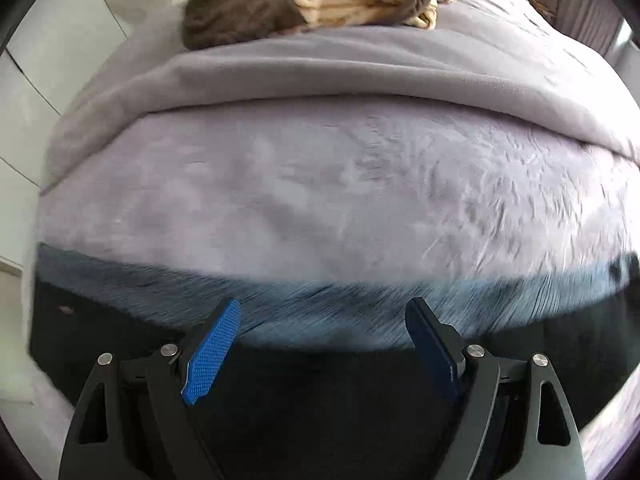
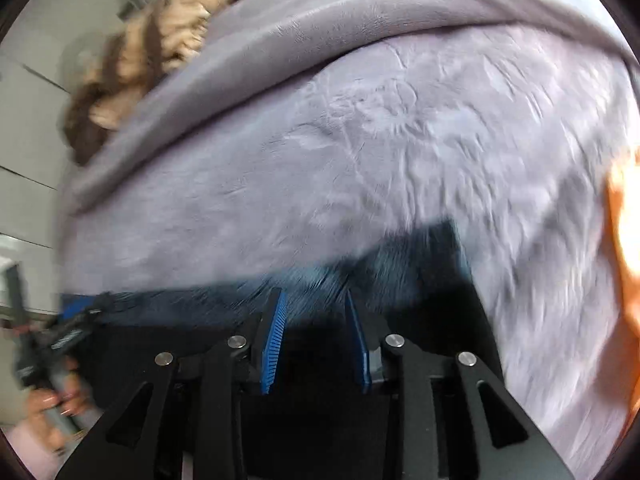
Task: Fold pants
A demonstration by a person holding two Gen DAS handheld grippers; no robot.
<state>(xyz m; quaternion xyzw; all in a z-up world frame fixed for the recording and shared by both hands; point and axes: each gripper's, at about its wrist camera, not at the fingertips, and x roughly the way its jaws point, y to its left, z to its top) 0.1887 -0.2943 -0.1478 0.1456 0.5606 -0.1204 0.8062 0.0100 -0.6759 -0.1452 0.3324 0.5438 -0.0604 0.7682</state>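
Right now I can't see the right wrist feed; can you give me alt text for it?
The right claw hangs over dark pants spread on a lilac plush blanket, blue pads a little apart, with no fabric visibly pinched. At lower left a hand holds the left claw by the pants' edge. A tan and brown garment pile lies far back; the frame is motion-blurred.

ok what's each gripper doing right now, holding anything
left gripper: open wide, nothing between its fingers, over the pants.
right gripper: half closed over the pants; whether it grips cannot be told.
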